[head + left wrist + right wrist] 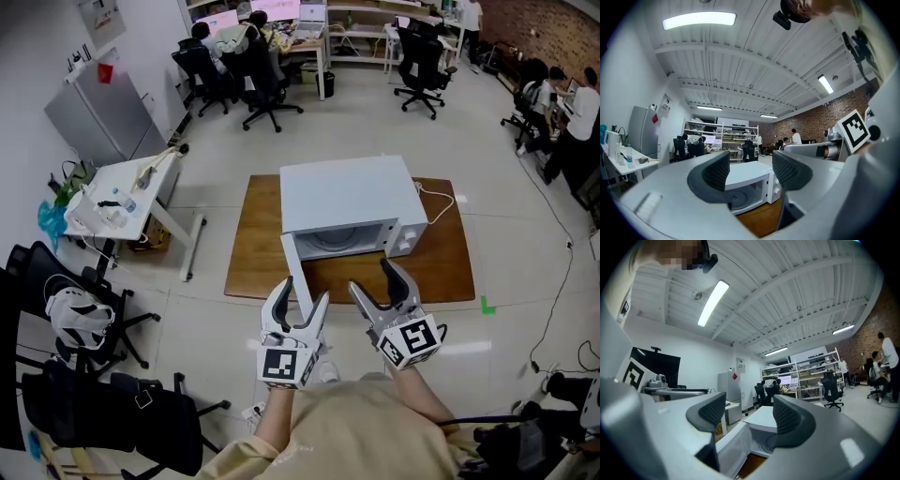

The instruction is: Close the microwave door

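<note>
Hovering short of the microwave, which sits on a low wooden tabletop out on the office floor. Its door stands swung out toward me from the left-hand hinge, leaving the cavity exposed.

Left gripper: jaws released, nothing between them, just beside the door's free edge. Right gripper: jaws likewise spread and empty, near the front opening.

Handling, as I judge it:
- The door is light and rigid and should swing freely.
- Its smooth white face is probably slippery, so no pinch is needed.
- Best contact is a flat push on the outer face near the free edge, far from the hinge.
- The casing may slide on the wood if shoved hard.
- The latch likely wants one firm final press.
</note>
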Tool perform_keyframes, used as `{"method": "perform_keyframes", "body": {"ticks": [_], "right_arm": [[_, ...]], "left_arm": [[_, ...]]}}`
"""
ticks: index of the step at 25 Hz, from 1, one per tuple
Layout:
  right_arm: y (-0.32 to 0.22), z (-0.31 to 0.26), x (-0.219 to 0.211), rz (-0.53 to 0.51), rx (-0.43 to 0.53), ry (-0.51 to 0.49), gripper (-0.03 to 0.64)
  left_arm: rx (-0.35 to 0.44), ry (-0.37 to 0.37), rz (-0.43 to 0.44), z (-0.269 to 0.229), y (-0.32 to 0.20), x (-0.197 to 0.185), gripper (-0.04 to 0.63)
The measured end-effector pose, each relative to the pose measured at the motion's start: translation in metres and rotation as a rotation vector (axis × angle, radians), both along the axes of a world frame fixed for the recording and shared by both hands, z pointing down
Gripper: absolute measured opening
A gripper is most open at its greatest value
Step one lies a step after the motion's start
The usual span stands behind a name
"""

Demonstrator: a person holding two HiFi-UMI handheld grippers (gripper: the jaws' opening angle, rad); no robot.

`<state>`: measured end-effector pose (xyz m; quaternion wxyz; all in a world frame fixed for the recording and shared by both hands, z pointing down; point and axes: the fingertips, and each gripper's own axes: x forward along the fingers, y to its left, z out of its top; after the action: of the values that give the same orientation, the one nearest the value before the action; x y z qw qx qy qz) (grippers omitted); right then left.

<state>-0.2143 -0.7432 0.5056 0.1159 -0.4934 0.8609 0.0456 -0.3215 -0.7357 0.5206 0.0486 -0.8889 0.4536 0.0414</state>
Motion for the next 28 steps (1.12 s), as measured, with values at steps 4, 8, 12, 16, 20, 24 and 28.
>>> {"method": "perform_keyframes", "body": {"ticks": [4, 8, 12, 16, 20, 24, 28], "right_arm": [[-0.005, 0.004, -0.005, 0.032, -0.014, 0.02, 0.304], [-0.013, -0.002, -0.006, 0.03, 0.012, 0.027, 0.304], [-0.022, 0.01, -0.002, 0.017, -0.002, 0.046, 0.304], [-0.026, 0.004, 0.025, 0.033, 0.011, 0.052, 0.304], [-0.035, 0.001, 0.058, 0.06, 0.006, 0.046, 0.304], [-0.042, 0.003, 0.091, 0.078, -0.003, 0.041, 0.304], [-0.046, 0.005, 0.105, 0.077, -0.02, 0.027, 0.304]], "left_arm": [[-0.028, 0.001, 0.033, 0.006, -0.004, -0.001, 0.282], [0.036, 0.03, 0.033, 0.009, -0.013, 0.001, 0.282], [0.121, 0.065, 0.009, 0.003, -0.026, 0.005, 0.282], [0.115, 0.067, -0.031, -0.002, -0.036, 0.016, 0.282], [0.078, 0.04, -0.062, -0.001, -0.044, 0.024, 0.282], [0.059, 0.053, -0.087, 0.01, -0.056, 0.029, 0.282], [-0.027, -0.017, -0.1, 0.035, -0.065, 0.006, 0.282]]}}
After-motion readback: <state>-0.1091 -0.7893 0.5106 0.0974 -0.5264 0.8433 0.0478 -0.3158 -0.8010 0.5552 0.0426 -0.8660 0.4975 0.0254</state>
